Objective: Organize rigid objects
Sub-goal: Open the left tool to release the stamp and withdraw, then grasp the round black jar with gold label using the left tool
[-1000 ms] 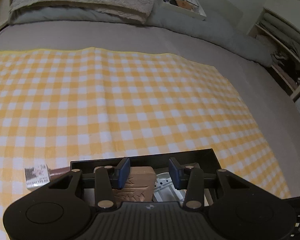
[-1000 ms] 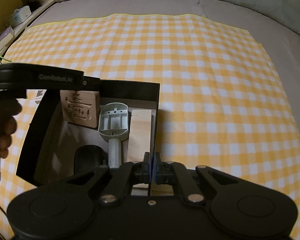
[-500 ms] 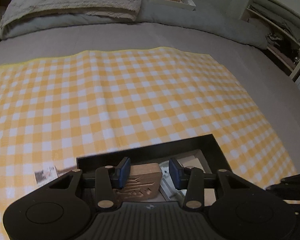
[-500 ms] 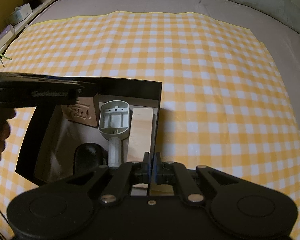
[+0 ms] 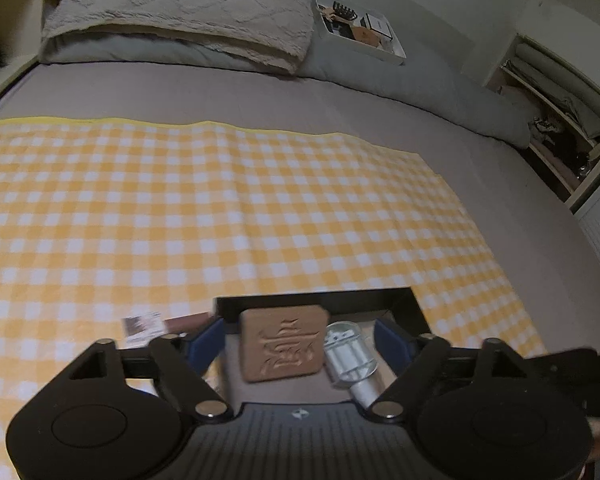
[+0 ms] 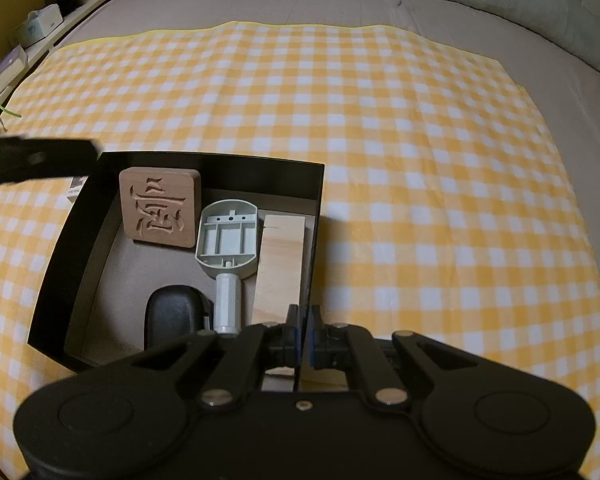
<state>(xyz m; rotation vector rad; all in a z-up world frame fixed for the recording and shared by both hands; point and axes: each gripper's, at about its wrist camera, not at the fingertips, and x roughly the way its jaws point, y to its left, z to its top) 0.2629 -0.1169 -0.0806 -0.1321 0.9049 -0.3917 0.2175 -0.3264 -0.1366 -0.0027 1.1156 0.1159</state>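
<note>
Covering grey bed: checked cloth; left claw opening, right claw pinching box wall.

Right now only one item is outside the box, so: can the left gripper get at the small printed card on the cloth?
Probably yes. The card lies uncovered on the checked cloth, just outside the black box, beside the left gripper, whose jaws are opening with nothing gripped.

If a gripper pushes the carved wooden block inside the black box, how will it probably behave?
The carved wooden block looks stiff and solid, so it should not bend. It leans tilted against the black box wall, so a push may tip it flat. Its flat faces and rounded corners suggest it slides, not rolls.
</note>
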